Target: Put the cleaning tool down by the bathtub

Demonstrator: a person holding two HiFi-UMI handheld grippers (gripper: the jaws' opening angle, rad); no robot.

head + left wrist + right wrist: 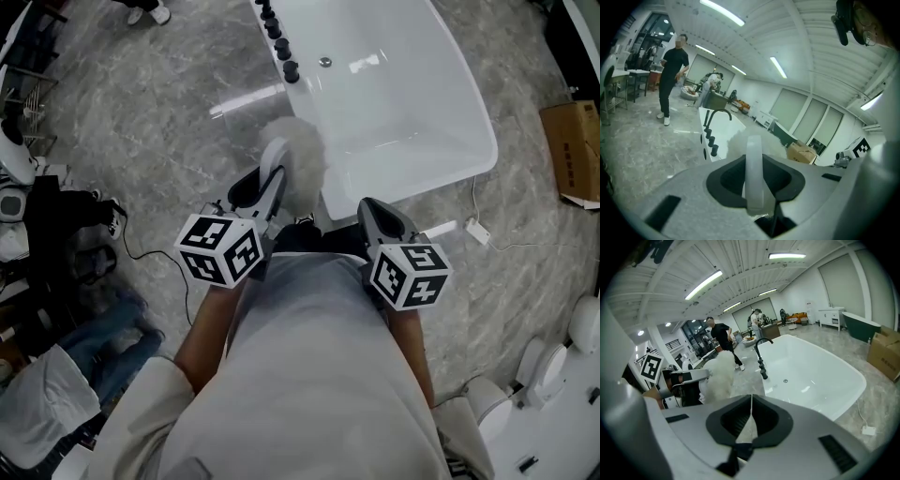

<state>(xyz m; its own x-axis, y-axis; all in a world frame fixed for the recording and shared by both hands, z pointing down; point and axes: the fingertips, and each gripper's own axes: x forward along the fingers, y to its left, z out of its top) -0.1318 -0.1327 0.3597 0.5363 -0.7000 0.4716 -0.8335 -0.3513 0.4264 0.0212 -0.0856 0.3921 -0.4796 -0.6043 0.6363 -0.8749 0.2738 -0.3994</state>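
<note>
Cleaning tool point(300, 150) handle clamped in left claw point(267, 186), pointing forward beside bathtub point(412, 186); right claw point(382, 216) closed, empty.

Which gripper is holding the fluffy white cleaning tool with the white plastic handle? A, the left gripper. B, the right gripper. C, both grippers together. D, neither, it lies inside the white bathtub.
A: the left gripper is clamped on the white plastic handle of the fluffy white cleaning tool, while the right gripper is shut with nothing between its jaws.
</note>
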